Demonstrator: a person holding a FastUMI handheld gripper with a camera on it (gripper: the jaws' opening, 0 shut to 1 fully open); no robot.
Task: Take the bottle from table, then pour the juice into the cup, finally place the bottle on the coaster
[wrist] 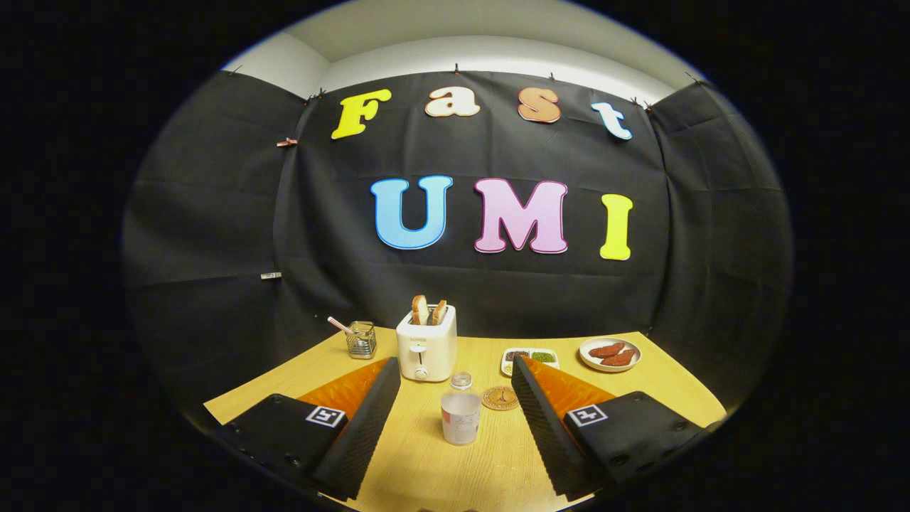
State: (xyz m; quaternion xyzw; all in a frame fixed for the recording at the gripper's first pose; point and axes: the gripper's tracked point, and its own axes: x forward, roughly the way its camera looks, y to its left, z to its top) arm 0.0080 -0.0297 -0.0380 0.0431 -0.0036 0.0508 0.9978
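A small clear plastic bottle (461, 412) with pale liquid stands upright on the wooden table (441, 469). It sits between the two fingers' lines, a little ahead of their tips. My gripper (455, 377) is open wide, with nothing between its black ribbed fingers (370, 419). A round brown coaster (500, 398) lies just behind and right of the bottle. A glass cup (361, 339) with a straw in it stands at the back left of the table.
A white toaster (426, 347) with two slices of bread stands behind the bottle. A small divided dish (529, 358) and a white plate of sausages (610, 353) sit at the back right. The black cloth wall closes the table's far side.
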